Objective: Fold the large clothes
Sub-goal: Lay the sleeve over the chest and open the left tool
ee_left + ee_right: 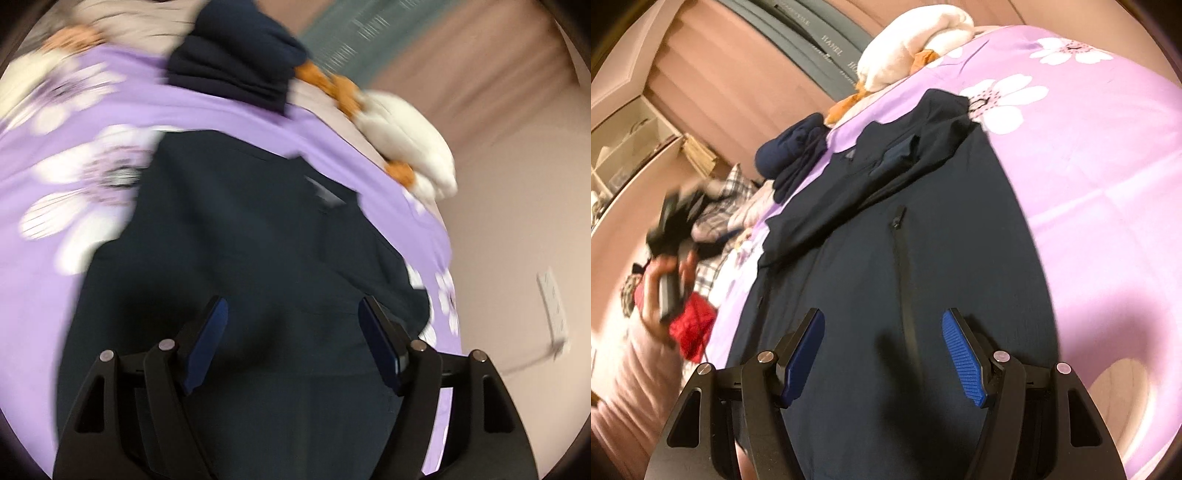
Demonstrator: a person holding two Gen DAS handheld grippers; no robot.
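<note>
A large dark navy jacket lies spread on a purple flowered bedsheet. My left gripper hovers over its lower part, open, with no cloth between its blue pads. In the right wrist view the same jacket shows a zipper and a sleeve folded across the chest. My right gripper is open above the jacket's body, its pads apart and bare. A hand holds the blurred left gripper at the left edge of that view.
A folded dark garment sits beyond the jacket's collar. A white and orange plush toy lies at the bed's edge. Plaid clothes and a red item are piled to the left. A power strip lies on the floor.
</note>
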